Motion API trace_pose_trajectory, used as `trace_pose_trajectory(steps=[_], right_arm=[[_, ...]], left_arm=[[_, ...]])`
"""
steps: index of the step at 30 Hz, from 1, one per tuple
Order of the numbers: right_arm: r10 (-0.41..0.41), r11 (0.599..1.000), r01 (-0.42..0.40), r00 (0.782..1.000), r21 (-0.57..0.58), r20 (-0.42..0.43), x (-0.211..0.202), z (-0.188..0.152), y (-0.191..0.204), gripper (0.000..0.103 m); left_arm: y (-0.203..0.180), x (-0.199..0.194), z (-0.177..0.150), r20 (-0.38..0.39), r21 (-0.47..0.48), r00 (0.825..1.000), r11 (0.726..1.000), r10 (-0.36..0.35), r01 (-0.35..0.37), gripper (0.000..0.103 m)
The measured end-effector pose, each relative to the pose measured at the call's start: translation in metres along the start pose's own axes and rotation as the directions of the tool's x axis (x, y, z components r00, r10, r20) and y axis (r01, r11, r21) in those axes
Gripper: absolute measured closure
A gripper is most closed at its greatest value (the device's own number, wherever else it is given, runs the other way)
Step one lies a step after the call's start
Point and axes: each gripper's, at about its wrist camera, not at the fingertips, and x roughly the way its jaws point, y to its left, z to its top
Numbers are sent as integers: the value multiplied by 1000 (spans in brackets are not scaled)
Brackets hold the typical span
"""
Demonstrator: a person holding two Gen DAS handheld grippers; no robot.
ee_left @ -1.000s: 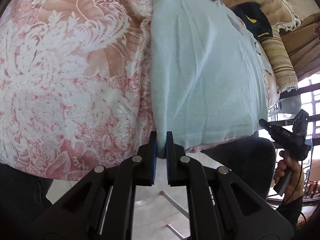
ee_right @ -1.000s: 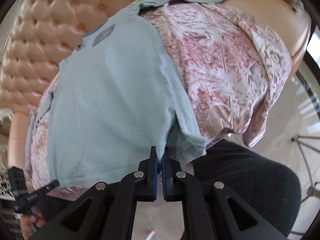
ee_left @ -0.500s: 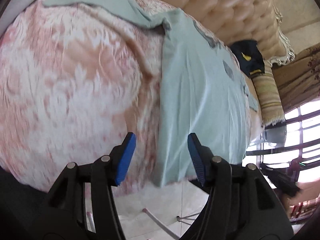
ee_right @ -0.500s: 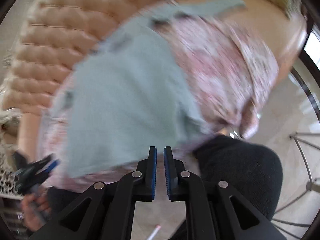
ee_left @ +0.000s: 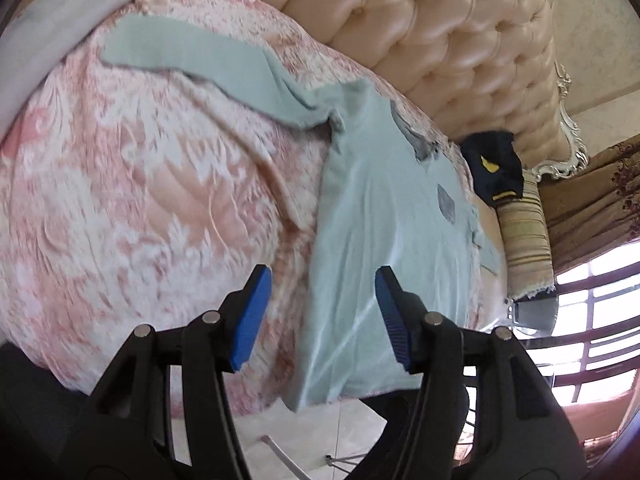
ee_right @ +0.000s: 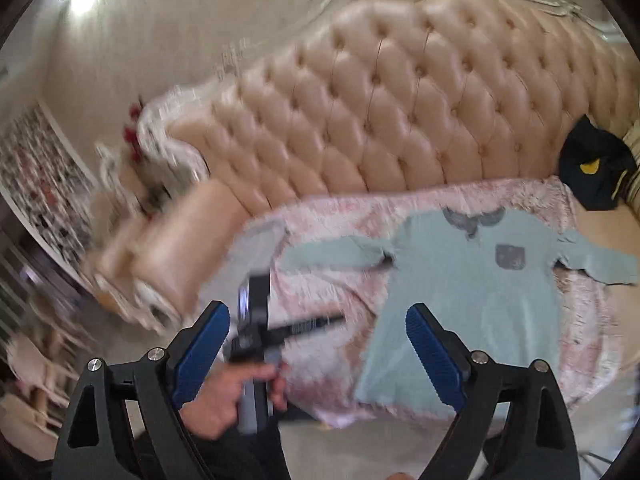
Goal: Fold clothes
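Note:
A pale green long-sleeved shirt (ee_right: 472, 296) with a grey collar and chest pocket lies flat, front up, sleeves spread, on the pink floral cover (ee_right: 320, 280) of a sofa. In the left wrist view the shirt (ee_left: 384, 232) runs away from me, its hem hanging over the seat edge. My left gripper (ee_left: 320, 312) is open and empty just above the hem's left side; it also shows in the right wrist view (ee_right: 312, 326), blurred. My right gripper (ee_right: 316, 352) is open and empty, pulled back from the sofa.
A tufted peach sofa back (ee_right: 400, 120) rises behind the shirt. A dark garment (ee_right: 596, 168) lies at the sofa's right end beside a striped cushion (ee_left: 524, 240). A grey garment (ee_left: 60, 20) lies at the left end. Pale tiled floor (ee_left: 328, 432) lies below the seat.
Both grippers let go of the shirt's hem and opened. The right gripper drew back and up, so the whole sofa shows. The left gripper rose slightly over the seat edge.

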Motion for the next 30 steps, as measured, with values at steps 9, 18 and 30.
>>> trace_pose_trajectory(steps=[9,18,30], right_arm=[[-20,997,16,998,-81,-55,-54,5,8,11],[-126,992,126,992,12,15,-67,18,-53,11],[-205,979,204,979,-28,-18,55,10,-111,11]], left_arm=[[12,7,38,37,-32,997,997,68,-67,46],[57,15,95,99,-161,986,980,132,-115,46],[125,-10,135,173,-317,979,947,111,-52,45]])
